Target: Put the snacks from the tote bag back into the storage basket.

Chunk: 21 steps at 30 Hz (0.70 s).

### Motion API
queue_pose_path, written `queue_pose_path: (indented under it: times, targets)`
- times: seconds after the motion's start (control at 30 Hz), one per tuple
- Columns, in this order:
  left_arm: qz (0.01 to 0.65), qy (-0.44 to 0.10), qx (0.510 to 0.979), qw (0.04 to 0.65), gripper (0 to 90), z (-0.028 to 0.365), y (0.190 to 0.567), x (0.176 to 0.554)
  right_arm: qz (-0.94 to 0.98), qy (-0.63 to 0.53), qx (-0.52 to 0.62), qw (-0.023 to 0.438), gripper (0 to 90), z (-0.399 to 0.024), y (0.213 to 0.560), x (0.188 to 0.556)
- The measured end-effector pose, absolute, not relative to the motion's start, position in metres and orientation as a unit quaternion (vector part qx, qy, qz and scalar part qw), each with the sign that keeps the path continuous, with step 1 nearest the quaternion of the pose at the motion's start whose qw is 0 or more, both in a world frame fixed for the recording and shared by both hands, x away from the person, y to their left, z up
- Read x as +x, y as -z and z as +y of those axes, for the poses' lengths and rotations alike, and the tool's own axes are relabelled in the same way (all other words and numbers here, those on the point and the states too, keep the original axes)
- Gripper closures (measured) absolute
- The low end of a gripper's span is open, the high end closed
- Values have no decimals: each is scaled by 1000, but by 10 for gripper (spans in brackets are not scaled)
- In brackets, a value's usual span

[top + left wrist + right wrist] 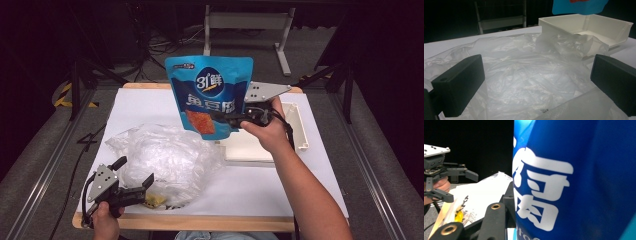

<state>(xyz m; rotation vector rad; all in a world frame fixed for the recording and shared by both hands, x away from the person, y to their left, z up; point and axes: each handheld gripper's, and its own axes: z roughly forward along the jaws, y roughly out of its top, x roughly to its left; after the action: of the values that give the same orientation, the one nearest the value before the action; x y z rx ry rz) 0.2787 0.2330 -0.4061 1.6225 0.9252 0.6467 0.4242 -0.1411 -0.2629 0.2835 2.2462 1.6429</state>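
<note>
Here, at upper centre, the right claw [227,118] pinches a blue snack pouch [210,95] upright above the white desk [310,185], likely bound for the white tray [300,125], while the left claw [135,187], lower left, gapes empty beside a crumpled clear plastic bag [165,155].

Blue pouch [579,6] cut off by top edge; small print unreadable

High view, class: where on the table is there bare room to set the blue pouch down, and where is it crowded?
Bare patches on the table: the far-left strip beyond the plastic bag, and the near-right area in front of the tray. The tray floor also looks free. Crowded: the near-left, where the bag sprawls around the open left tool. The right tool holds the pouch aloft.
</note>
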Motion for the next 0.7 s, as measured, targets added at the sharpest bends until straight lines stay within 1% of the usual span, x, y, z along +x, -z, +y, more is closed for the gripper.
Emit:
queue_pose_path:
  times: [0.53,0.7]
  targets:
    - [394,-274,686,547,2,232,407,279,794,-559,128,201,559,-190,252,442]
    - [394,-276,686,546,2,231,407,279,794,-557,138,200,559,-203,251,448]
